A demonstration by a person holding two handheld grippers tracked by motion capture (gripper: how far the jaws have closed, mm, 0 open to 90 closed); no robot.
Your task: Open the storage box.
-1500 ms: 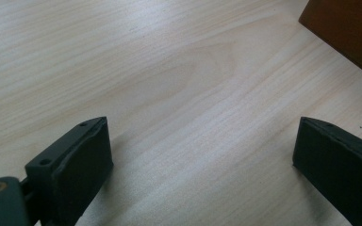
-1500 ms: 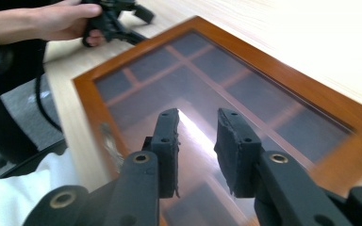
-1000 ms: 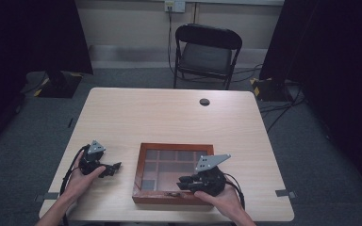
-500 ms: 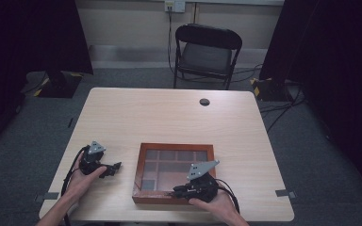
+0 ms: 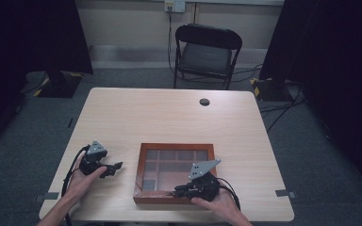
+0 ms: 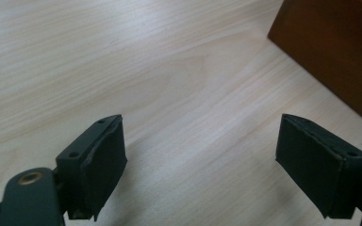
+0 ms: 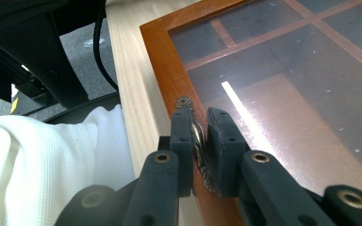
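**Two jaws closed on a small brass latch at the display box's front edge**

One ornate metal latch [image 7: 197, 136], thin, scalloped and brassy, sits pinched between the black jaws of the right gripper [image 7: 201, 123], which are drawn nearly together on it; it is mounted on the near frame rail of a glass-topped wooden display box [image 5: 174, 148] lying directly ahead of that gripper, near the table's front edge. The box shows a reddish-brown frame, a dusty pane and dividers marking off compartments beneath; its lid looks stiff and moderately heavy, the glass fragile, the latch small and likely slippery, so the tab itself seems the right place to hold, lifted gently rather than twisted. The left gripper [image 5: 109, 168] rests on the pale wooden table [image 5: 169, 113] well to the other side, its jaws spread wide and holding nothing; the box's side wall stands ahead and to its right.
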